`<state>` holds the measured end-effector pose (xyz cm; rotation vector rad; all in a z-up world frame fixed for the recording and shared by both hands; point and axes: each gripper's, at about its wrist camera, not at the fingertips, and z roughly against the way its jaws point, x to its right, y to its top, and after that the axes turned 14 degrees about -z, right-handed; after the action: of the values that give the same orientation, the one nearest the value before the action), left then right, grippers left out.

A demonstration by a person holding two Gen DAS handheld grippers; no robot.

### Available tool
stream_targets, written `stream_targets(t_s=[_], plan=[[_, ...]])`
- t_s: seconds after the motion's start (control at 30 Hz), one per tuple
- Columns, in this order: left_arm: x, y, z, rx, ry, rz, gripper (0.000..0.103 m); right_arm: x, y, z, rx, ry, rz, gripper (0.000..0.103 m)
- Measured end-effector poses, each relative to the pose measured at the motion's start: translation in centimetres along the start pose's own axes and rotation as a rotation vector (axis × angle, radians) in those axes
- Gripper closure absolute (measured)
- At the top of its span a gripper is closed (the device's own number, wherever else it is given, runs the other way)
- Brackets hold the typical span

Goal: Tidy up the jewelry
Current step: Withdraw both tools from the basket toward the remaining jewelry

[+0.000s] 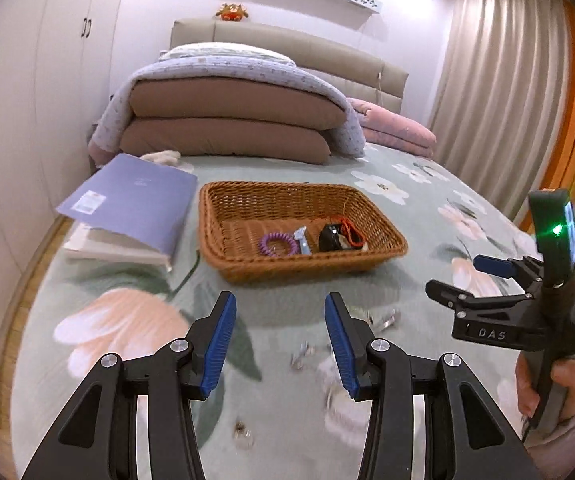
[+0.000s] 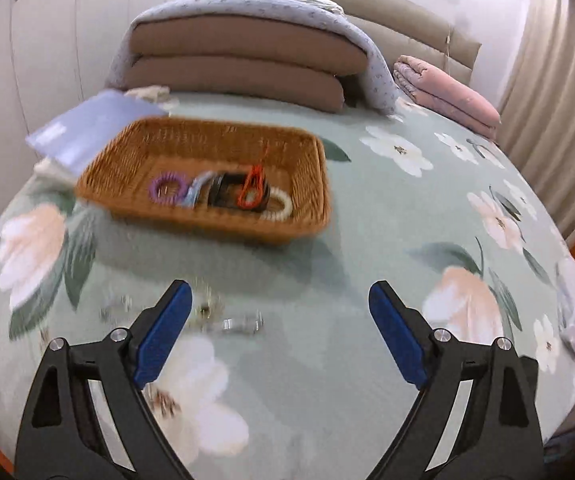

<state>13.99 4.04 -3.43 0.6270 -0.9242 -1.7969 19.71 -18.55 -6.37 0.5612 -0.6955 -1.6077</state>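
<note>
My left gripper (image 1: 280,318) stands part-open with nothing between its pads, and my right gripper (image 2: 280,308) is spread wide and empty. The wicker basket (image 1: 371,258) sits on the floral bedspread (image 1: 427,208), holding a purple coil band (image 1: 275,243) and an orange clip (image 2: 252,190). Only the right wrist view shows the white bead bracelet (image 2: 283,206); only the left shows the hand (image 1: 555,390) gripping the right tool.

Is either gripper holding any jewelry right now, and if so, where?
No. The left gripper and right gripper are both open, with nothing between their fingers.
</note>
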Motion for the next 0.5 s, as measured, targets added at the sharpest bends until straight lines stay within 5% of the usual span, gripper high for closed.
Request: stream_targets(t_s=[0.2, 0.33, 0.5], plan=[[-0.3, -3.2, 2.9, -0.012, -0.002, 0.029, 0.055, 0.5, -5.1, 1.1, -0.079, 0.061, 0.003, 0.013], [-0.4, -5.4, 3.6, -0.043, -0.014, 0.052, 0.055, 1.2, -7.1, 3.2, 0.012, 0.044, -0.034, 0.013], [-0.4, -7.5, 3.3, -0.091, -0.022, 0.065, 0.055, 1.1, -9.3, 5.6, 0.001, 0.169, -0.102, 0.013]])
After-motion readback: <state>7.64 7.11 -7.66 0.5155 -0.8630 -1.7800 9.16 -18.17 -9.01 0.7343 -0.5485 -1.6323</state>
